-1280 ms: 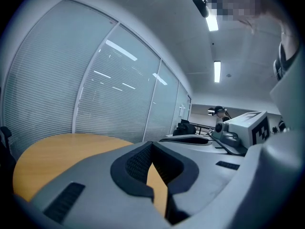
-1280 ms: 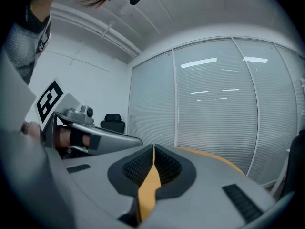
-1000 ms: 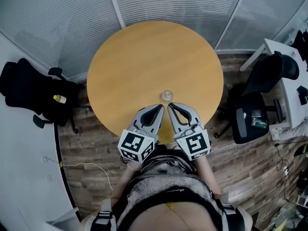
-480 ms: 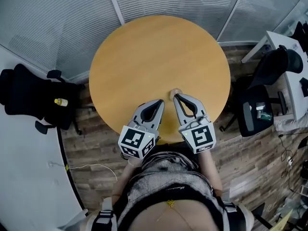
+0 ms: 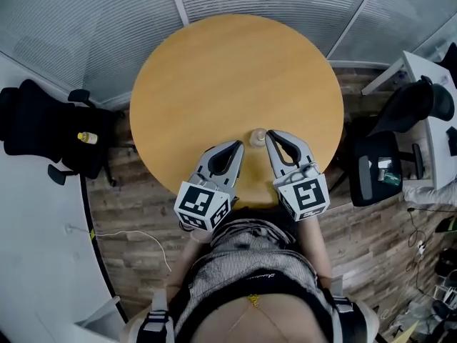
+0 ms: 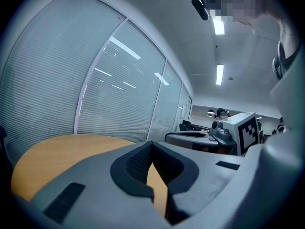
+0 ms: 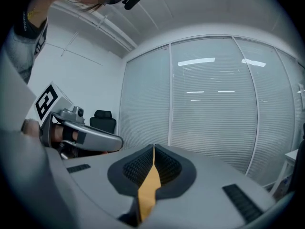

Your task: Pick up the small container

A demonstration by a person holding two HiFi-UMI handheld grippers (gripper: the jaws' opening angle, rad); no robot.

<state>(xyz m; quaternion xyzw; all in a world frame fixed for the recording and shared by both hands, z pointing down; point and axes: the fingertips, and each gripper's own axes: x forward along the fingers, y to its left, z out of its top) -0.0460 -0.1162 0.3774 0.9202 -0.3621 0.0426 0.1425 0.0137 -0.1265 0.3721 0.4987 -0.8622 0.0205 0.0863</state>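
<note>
Small container (image 5: 258,136): on the round wooden worktop (image 5: 214,70), in the half near the person, a little in from the front edge. Sits between the tips of the two grippers in the head view. Just beside the tip of the right gripper (image 5: 269,134), at its left side. A bit further from the tip of the left gripper (image 5: 240,146). Not possible to tell if touching the right tip. Not between the jaws of either one.

Looks clear and round from above, so seems to stand upright, with the long axis up and down. Too small to tell more about its lid or shape.

Right gripper (image 7: 153,148): jaws closed together at the tips, holding nothing, only a yellow strip of the worktop visible through the hollow behind the tips. Left gripper (image 6: 151,144): the same, jaws closed and empty. Both low over the near edge of the worktop, pointing away from the person and leaning slightly toward each other.

Around the worktop: wooden plank floor (image 5: 143,213) below, glass walls with closed blinds (image 5: 86,27) behind. At the left a black office chair (image 5: 43,131) with a small yellow thing (image 5: 88,138) on it, at the right another black chair (image 5: 375,174).
</note>
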